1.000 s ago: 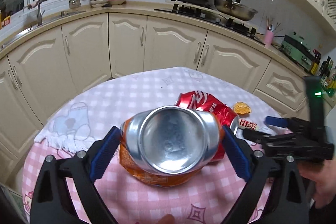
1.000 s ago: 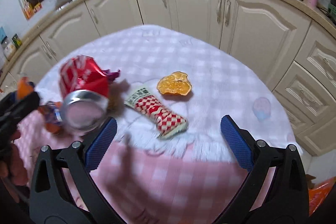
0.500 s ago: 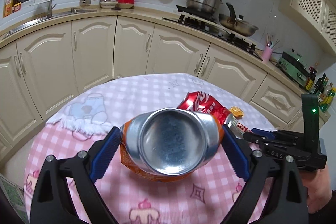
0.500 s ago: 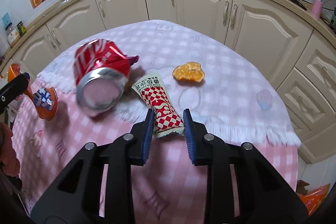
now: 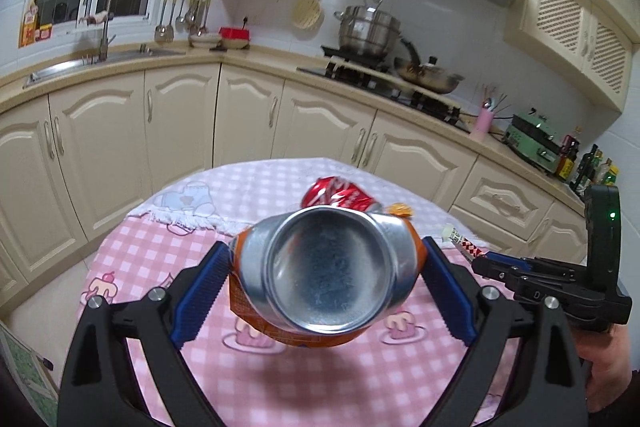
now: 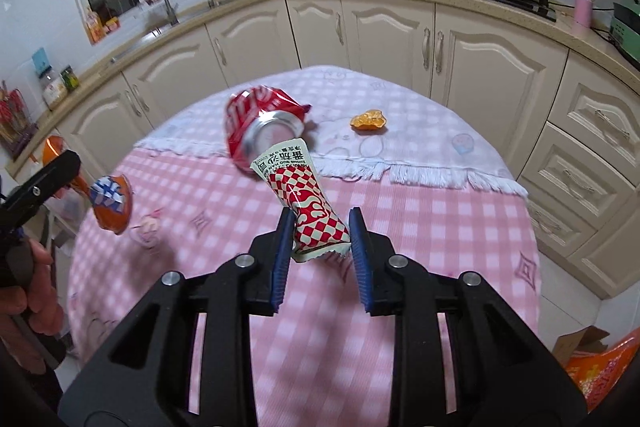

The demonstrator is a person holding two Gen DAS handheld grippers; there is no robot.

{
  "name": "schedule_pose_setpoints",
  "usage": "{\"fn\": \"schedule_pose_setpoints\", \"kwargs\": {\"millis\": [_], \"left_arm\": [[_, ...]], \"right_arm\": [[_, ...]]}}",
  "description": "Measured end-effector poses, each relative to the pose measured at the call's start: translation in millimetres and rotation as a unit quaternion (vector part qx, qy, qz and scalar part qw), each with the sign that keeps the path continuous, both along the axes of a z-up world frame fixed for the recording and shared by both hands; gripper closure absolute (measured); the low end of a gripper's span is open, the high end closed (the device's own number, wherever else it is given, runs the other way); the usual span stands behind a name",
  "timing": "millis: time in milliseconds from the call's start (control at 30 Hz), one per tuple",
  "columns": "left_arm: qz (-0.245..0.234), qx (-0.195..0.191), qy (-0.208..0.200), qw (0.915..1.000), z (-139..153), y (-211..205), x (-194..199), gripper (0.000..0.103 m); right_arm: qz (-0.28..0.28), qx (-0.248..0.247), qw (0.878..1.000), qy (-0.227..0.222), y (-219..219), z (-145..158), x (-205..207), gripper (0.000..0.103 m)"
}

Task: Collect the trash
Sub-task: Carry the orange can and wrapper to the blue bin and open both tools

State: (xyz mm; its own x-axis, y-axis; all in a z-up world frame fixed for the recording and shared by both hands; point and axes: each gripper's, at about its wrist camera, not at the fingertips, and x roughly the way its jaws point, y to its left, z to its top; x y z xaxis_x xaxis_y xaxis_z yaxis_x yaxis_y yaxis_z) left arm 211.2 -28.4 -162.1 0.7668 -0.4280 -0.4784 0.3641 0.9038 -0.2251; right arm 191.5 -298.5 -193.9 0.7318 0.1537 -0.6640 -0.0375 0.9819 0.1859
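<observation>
Right wrist view: red-and-white checked wrapper, crinkled, pinched in right gripper. Left wrist view: dented orange can, silver base outward, clamped by left gripper.

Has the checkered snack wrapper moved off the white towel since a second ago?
Yes. The checkered snack wrapper is lifted toward the camera, clamped in the right hand-held gripper, clear of the white towel where it lay.

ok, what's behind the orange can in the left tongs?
Behind the orange can, the crushed red can and a bit of orange peel show on the tablecloth. The red can's lower part is hidden.
</observation>
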Motion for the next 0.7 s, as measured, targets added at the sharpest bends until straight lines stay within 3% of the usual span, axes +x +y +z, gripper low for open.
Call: {"fn": "schedule_pose_setpoints", "kwargs": {"millis": [400, 700], "left_arm": [[-0.049, -0.016, -0.059, 0.9970, 43, -52, -82, 0.012], [-0.125, -0.033, -0.064, 0.9895, 53, -118, -125, 0.012]], "right_arm": [[-0.022, 0.044, 0.995, -0.088, -44, 57, -105, 0.075], [-0.083, 0.054, 0.987, -0.125, -111, 73, -187, 0.075]]}}
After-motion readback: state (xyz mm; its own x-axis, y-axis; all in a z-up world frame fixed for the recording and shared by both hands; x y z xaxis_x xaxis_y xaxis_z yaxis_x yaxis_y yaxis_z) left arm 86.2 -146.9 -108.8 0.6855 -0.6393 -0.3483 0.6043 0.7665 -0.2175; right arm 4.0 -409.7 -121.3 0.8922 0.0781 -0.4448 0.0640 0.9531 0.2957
